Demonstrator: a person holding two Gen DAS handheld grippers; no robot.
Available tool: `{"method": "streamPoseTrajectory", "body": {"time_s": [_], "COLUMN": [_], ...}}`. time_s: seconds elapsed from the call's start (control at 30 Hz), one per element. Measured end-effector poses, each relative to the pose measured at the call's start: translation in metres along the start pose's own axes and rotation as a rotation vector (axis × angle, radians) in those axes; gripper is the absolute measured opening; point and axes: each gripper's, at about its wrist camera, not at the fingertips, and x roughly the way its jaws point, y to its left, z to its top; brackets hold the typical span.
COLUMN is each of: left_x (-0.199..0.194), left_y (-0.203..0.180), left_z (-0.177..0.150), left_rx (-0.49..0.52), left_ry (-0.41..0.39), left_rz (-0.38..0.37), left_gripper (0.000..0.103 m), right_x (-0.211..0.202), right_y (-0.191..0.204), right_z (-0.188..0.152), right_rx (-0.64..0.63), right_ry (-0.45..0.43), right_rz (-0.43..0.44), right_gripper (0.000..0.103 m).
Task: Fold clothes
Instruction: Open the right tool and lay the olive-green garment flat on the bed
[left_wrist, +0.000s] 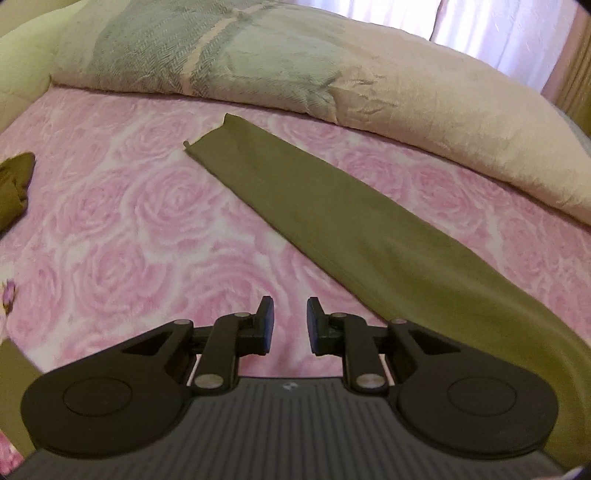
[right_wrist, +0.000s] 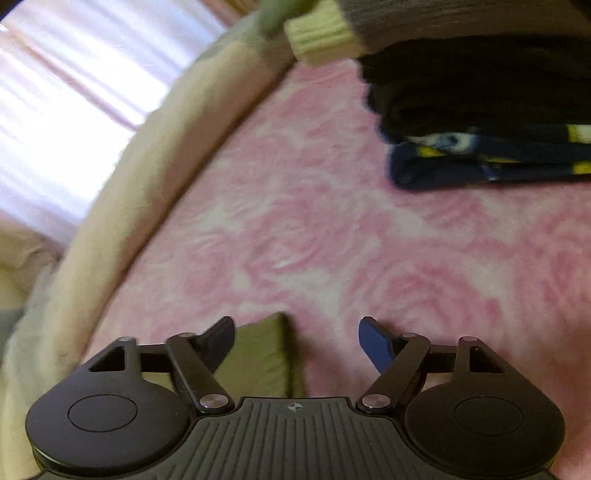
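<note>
left tongs (left_wrist: 289, 325) narrowly parted, empty | right tongs (right_wrist: 296, 343) wide, empty | olive garment (left_wrist: 332, 221) soft, limp; likely best pinched at far hem

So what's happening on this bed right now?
Clothes are being folded on a pink rose-patterned bedspread. A long olive-green garment, folded into a narrow strip, lies flat beside the pillows. The left gripper hovers near its closer end with the jaws slightly apart, holding nothing. The right gripper is open above a corner of the green cloth, not gripping it. A pile of folded dark clothes sits farther along the bed.
</note>
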Motion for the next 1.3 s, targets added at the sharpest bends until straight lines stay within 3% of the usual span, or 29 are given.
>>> {"method": "streamPoseTrajectory", "body": {"time_s": [0.03,0.17,0.27,0.3,0.4,0.5,0.53,0.57,0.6,0.7,0.83,1.0,1.07,1.13,1.2,1.27,1.3], "left_x": [-0.002,-0.007,-0.015,-0.018,-0.027,-0.030,-0.031,-0.030,-0.029,-0.029,-0.040,-0.067,-0.071,-0.074,-0.064,-0.053,-0.053], "left_y": [-0.002,-0.011,-0.014,-0.014,-0.008,-0.002,-0.001,-0.001,-0.002,-0.002,0.011,0.089,0.120,0.150,0.176,0.202,0.216], "left_z": [-0.002,-0.012,-0.017,-0.018,-0.020,-0.025,-0.027,-0.031,-0.035,-0.048,-0.075,-0.111,-0.121,-0.130,-0.137,-0.143,-0.144], "left_rx": [0.000,0.017,0.032,0.036,0.021,-0.007,-0.017,-0.023,-0.026,-0.019,0.060,0.039,0.023,0.010,0.033,0.055,0.052], "left_ry": [-0.001,-0.001,-0.013,-0.019,-0.026,-0.021,-0.017,-0.010,-0.001,0.022,0.035,0.073,0.061,0.047,0.056,0.084,0.097], "left_rz": [-0.003,-0.004,0.003,0.008,0.019,0.024,0.026,0.022,0.015,-0.002,0.009,0.126,0.155,0.180,0.221,0.265,0.269], "left_gripper": [0.016,0.016,0.017,0.017,0.016,0.016,0.016,0.016,0.016,0.016,0.020,0.020,0.019,0.020,0.020,0.021,0.031], "right_x": [0.005,0.034,0.037,0.033,0.022,-0.005,-0.015,-0.022,-0.029,-0.028,-0.027,-0.077,-0.093,-0.098,-0.090,-0.076,-0.075], "right_y": [0.002,0.017,0.018,0.015,0.006,0.028,0.037,0.048,0.058,0.086,0.079,0.055,0.073,0.090,0.102,0.104,0.099], "right_z": [-0.002,-0.009,-0.005,-0.002,0.007,-0.012,-0.019,-0.032,-0.049,-0.105,-0.166,-0.175,-0.189,-0.209,-0.231,-0.252,-0.261], "right_rx": [-0.012,-0.140,-0.177,-0.166,-0.135,-0.232,-0.269,-0.310,-0.353,-0.510,-0.667,-0.458,-0.499,-0.523,-0.533,-0.531,-0.504], "right_ry": [0.028,0.105,0.080,0.056,-0.016,-0.009,-0.004,0.003,0.006,0.062,0.088,0.019,-0.017,-0.039,0.009,0.084,0.113], "right_rz": [0.004,-0.045,-0.110,-0.137,-0.217,-0.175,-0.156,-0.139,-0.123,-0.134,-0.375,-0.430,-0.454,-0.391,-0.378,-0.444,-0.503], "right_gripper": [0.075,0.020,0.001,0.000,0.000,0.008,0.032,0.063,0.068,0.067,0.068,0.067,0.067,0.067,0.067,0.067,0.067]}}
